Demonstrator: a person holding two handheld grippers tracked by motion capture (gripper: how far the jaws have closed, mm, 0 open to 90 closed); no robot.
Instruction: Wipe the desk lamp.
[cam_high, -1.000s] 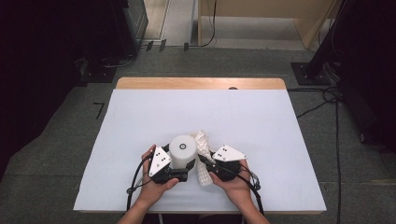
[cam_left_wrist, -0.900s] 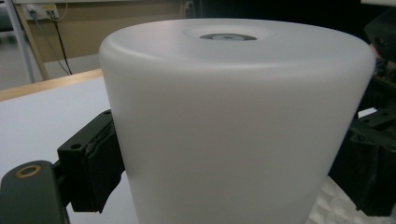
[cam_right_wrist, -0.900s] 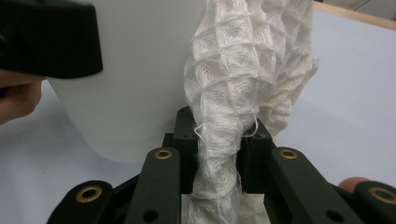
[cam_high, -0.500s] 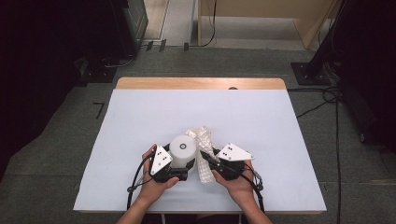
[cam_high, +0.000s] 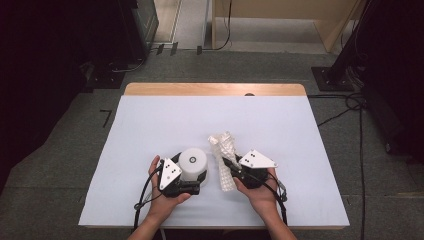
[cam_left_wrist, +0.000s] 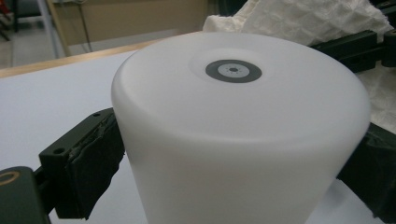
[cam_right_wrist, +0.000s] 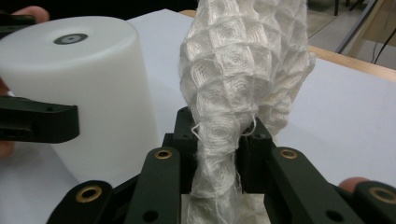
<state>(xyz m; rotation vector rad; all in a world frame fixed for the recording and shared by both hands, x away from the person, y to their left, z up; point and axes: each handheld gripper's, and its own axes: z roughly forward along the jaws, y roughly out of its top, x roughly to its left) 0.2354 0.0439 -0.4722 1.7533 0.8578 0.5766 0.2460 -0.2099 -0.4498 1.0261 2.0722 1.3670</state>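
The left hand-held gripper (cam_high: 192, 175) clamps a white cylinder (cam_high: 193, 163) between its two black jaws, the cylinder standing upright near the front edge of the white-covered counter (cam_high: 150, 125). Just beside it, the right hand-held gripper (cam_high: 231, 167) pinches a bunched white waffle-weave cloth (cam_high: 224, 157) near its lower part. The cloth's upper folds rise above the jaws, and its lower end seems to rest on the counter, though the high view is too coarse to be sure.
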